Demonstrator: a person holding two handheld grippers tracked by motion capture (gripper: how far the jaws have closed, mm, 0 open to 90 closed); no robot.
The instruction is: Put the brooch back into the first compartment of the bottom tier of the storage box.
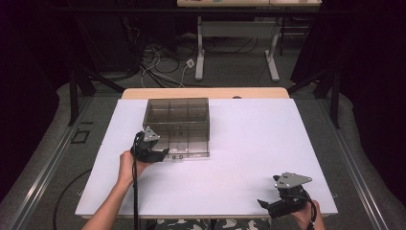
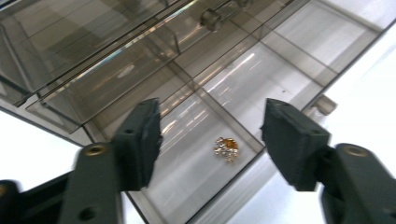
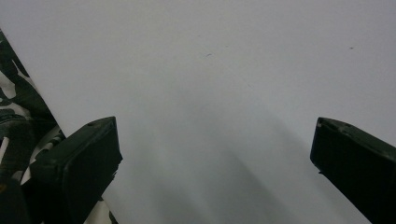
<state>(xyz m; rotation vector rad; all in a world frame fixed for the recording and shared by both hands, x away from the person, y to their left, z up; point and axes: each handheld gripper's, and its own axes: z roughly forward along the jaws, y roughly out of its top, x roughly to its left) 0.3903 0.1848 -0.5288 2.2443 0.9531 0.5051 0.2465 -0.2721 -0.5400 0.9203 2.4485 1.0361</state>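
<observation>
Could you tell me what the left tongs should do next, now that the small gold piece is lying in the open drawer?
Probably lift the left tongs up and back, clear of the drawer. Their jaws stand open, and the gold piece lies loose on the floor of a drawer compartment, touching neither pad. The drawer is pulled out of the smoky box, so once clear, the tongs could likely push it shut.

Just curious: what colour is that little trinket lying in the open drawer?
The trinket is gold with an amber centre, clearest in the left gripper view.

Brooch (image 2: 227,148) in front compartment of pulled-out drawer (image 2: 261,79); organizer box (image 1: 177,120) at table (image 1: 249,158) far-left centre.
</observation>
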